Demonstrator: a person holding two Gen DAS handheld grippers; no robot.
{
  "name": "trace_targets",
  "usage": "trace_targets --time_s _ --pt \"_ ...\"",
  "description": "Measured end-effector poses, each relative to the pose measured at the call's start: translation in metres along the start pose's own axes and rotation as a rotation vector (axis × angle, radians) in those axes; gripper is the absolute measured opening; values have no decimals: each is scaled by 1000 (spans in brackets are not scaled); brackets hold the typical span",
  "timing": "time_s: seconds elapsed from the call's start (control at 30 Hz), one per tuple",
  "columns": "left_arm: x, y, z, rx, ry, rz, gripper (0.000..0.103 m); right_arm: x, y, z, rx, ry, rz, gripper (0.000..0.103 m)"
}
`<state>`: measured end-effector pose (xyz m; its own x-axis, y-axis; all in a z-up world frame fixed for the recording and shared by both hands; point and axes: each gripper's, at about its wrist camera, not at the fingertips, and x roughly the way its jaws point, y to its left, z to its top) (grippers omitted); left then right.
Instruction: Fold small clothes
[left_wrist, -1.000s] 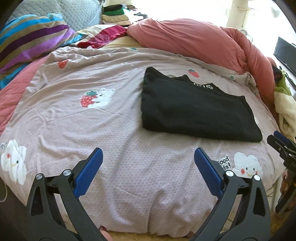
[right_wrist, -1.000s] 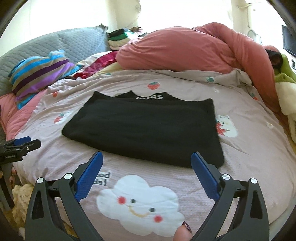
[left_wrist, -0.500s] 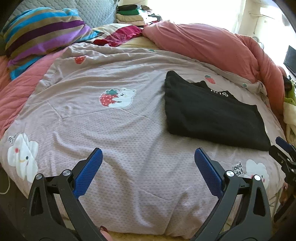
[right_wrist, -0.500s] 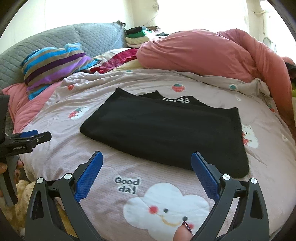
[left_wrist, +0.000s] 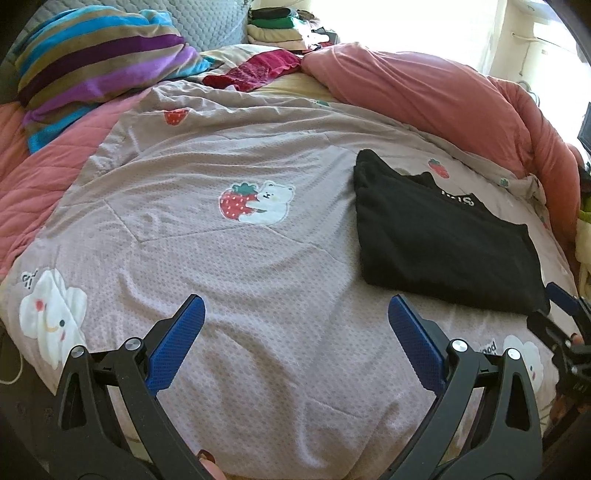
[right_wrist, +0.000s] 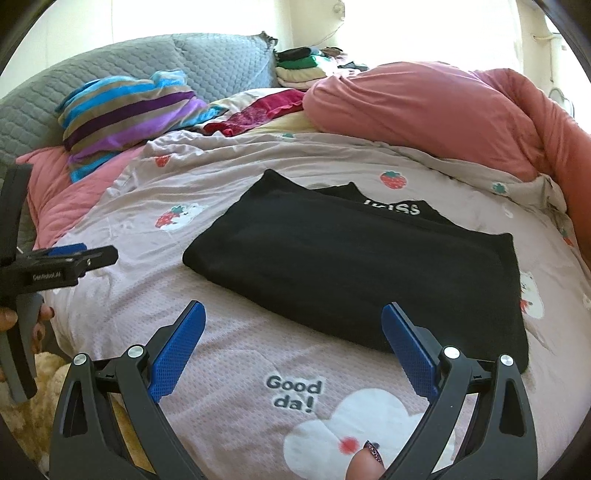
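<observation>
A black garment (left_wrist: 439, 236) (right_wrist: 354, 266), folded into a flat rectangle with white lettering at its far edge, lies on the pink printed bedspread (left_wrist: 229, 266) (right_wrist: 229, 354). My left gripper (left_wrist: 295, 328) stands open over bare bedspread, with the garment ahead and to its right. My right gripper (right_wrist: 293, 332) is open too, close in front of the garment's near edge, its right finger overlapping that edge in the view. Neither holds anything. Each gripper shows at the edge of the other's view: the right gripper (left_wrist: 561, 325) at the right, the left gripper (right_wrist: 70, 258) at the left.
A striped pillow (left_wrist: 99, 59) (right_wrist: 125, 110) lies at the back left. A bunched salmon duvet (left_wrist: 424, 85) (right_wrist: 424, 110) runs along the back and right. Folded clothes (right_wrist: 303, 68) are stacked behind it, and a dark red cloth (left_wrist: 258, 68) lies beside the pillow. A grey quilted headboard (right_wrist: 92, 77) stands behind.
Both grippers have drawn back and swung left, so the garment has slid rightward in both views. The garment itself has not moved. Both grippers stay open.
</observation>
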<state>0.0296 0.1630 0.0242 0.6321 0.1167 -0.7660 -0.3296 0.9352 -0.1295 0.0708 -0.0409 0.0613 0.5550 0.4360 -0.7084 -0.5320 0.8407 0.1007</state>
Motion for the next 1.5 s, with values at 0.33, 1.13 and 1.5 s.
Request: trace_targets --time_s 0.33,1.13,1.5 --pt "18 3 22 -7 3 16 93 32 22 13 -54 17 22 96" --pt "69 -3 66 7 33 40 93 94 45 9 -145 92 0 96" --pt "81 -6 73 9 48 32 93 102 55 3 -189 100 -19 96"
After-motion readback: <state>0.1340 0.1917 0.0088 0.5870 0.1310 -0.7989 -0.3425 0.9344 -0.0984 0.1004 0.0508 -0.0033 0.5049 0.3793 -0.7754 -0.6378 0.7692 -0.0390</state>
